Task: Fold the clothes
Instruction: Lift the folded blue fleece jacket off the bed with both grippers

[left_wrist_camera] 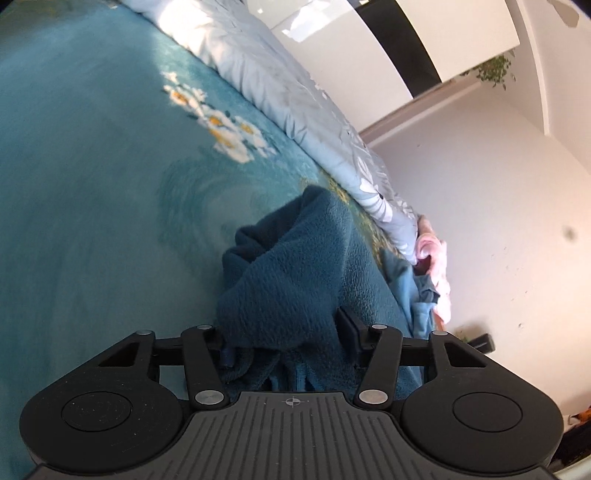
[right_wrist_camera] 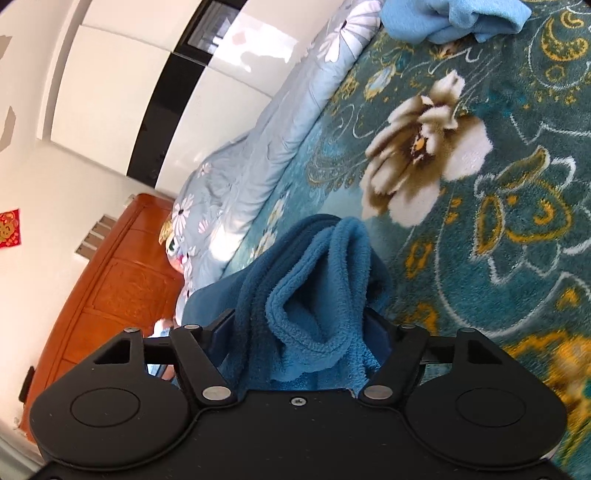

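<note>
**poster1:** Fleece garment (left_wrist_camera: 295, 273), dark teal, sits bunched between the jaws of the left gripper (left_wrist_camera: 288, 332), and the right gripper (right_wrist_camera: 299, 332) has another thick wad of it. Whether either one is actually clamped, can't tell.

**poster2:** Agreed. Beyond both grippers is the floral blanket (right_wrist_camera: 480, 206), then a light blue cloth (right_wrist_camera: 454, 18) and the quilt (left_wrist_camera: 295, 92) farther off. Looks like folding's barely started, no flat fold anywhere, nothing stacked.

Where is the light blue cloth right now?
In the right wrist view, the light blue cloth lies at the top edge on the green flowered blanket, beside the pale quilt.
</note>
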Demonstrator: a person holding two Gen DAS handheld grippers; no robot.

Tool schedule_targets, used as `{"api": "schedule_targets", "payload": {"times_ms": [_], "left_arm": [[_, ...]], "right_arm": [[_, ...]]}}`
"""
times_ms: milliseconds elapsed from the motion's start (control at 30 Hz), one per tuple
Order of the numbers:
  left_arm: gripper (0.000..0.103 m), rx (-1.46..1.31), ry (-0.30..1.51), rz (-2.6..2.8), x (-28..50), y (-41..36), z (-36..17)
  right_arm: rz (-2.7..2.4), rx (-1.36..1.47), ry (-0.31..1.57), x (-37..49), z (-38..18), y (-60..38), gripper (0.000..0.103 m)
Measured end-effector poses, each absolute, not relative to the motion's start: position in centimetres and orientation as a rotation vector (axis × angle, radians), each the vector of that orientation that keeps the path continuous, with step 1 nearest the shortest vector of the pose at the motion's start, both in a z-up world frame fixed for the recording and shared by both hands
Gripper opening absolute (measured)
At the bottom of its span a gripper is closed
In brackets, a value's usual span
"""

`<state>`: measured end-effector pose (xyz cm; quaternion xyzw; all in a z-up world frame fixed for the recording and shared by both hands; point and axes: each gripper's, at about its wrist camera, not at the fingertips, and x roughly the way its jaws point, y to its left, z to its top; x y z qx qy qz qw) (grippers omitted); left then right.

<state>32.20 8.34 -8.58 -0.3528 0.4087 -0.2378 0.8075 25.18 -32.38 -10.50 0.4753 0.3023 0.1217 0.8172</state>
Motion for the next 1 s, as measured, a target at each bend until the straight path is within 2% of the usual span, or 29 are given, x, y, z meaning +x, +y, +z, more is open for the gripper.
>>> {"api": "schedule_targets", "payload": {"times_ms": [100,167,300,433,600,667,833,1000], "left_arm": [[0.059,-0.788,0.885,-0.484,32.4,9.2,-9.4],[0.074,-0.788,0.888,-0.472,32.9,9.5,-9.4],[0.083,-0.755,0.893,-0.486,34.3,9.2,-9.3],[0.083,-0.795,0.899,-0.508,34.8,8.5,-10.4],[0.083,-0.839,0.884,-0.497,34.2,8.0,-11.0],[0.083,-0.823,0.878,-0.495,33.9,7.7,-10.6],[0.067,-0.798,0.844,-0.517,32.3,7.2,-9.3],[0.065,-0.815,0.803,-0.541,29.5,8.2,-8.0]], "right_arm": [[0.277,0.991,0.668,25.5,-11.0,-32.1,0.08],[0.275,0.999,0.67,25.5,-11.5,-31.9,0.083],[0.29,1.029,0.666,25.6,-12.5,-32.0,0.086],[0.299,1.012,0.662,25.8,-12.5,-31.6,0.089],[0.287,1.014,0.651,25.5,-12.2,-31.2,0.087],[0.288,1.016,0.645,25.3,-11.9,-30.9,0.08],[0.287,1.001,0.617,24.3,-10.4,-30.2,0.062],[0.327,0.964,0.604,22.3,-8.3,-29.6,0.061]]}}
